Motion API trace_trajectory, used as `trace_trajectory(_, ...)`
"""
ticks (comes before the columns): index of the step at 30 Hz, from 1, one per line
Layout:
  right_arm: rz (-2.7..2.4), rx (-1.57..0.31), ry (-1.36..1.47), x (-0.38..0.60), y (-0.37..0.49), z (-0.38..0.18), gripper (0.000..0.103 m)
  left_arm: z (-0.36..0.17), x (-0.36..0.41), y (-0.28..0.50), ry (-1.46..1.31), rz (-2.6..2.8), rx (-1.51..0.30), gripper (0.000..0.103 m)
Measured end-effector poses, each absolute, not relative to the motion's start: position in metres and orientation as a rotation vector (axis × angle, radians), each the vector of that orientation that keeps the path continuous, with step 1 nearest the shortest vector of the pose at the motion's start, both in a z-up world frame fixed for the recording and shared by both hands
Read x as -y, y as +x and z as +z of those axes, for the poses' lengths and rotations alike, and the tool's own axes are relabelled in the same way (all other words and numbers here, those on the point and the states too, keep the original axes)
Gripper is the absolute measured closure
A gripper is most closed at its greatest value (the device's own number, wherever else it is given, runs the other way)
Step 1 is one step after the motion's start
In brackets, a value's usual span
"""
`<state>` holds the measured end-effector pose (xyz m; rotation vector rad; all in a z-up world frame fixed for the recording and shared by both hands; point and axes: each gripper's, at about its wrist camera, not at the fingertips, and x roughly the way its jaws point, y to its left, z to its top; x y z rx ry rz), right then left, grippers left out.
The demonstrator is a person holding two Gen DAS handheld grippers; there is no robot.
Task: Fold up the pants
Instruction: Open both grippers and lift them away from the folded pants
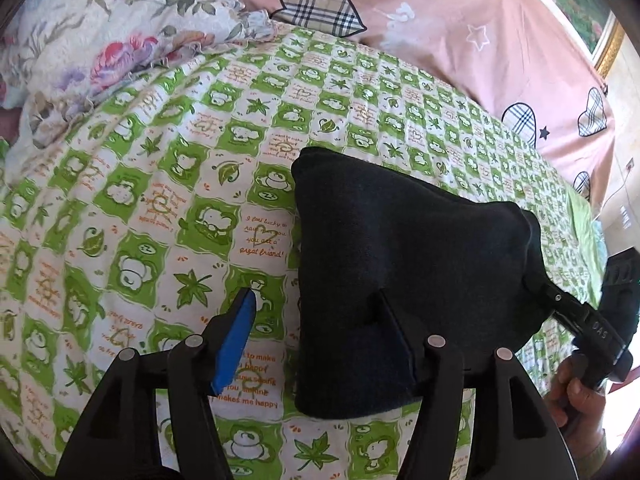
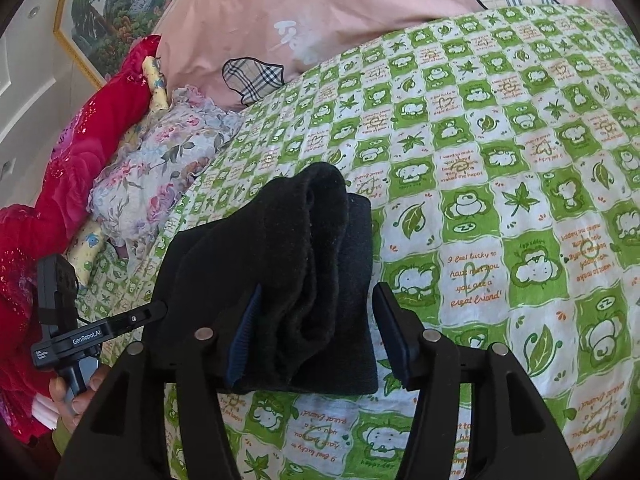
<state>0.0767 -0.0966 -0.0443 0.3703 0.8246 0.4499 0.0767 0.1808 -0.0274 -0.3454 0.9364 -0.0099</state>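
Note:
The black pants [image 1: 408, 280] lie folded into a thick bundle on the green and white checked bedsheet [image 1: 152, 184]. My left gripper [image 1: 316, 312] is open; its blue-padded left finger [image 1: 236, 344] is over bare sheet and its right finger rests against the bundle's near left part. In the right wrist view the bundle [image 2: 288, 280] shows stacked fleecy layers. My right gripper [image 2: 320, 328] is open with a finger on each side of the bundle's near end. Each gripper shows in the other's view, the right gripper [image 1: 576, 320] touching the bundle's right edge and the left gripper [image 2: 100, 328] its left edge.
A floral pillow [image 1: 120, 24] and a pink quilt with plaid hearts [image 1: 460, 40] lie at the far side of the bed. Red bedding [image 2: 72, 168] is heaped at the left of the right wrist view. A framed landscape picture [image 2: 120, 8] hangs on the wall.

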Motion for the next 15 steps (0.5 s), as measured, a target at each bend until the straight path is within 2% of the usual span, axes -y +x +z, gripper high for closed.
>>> trace_trajectory(3,0.448,-0.812,0.35,0.096,0.071,-0.036,0.044,-0.022,-0.178,0.071,-0.335,0.001,-0.935,0.035)
trace_trajectory(8,0.454,-0.77,0.309,0.091,0.055,-0.02,0.026,-0.012,-0.174,0.056,-0.327,0.016,-0.912,0.027)
trace_trajectory(15,0.462,-0.746,0.26,0.083,0.035,-0.011,0.021,-0.007,-0.165,0.04,-0.279,0.046,-0.909,0.024)
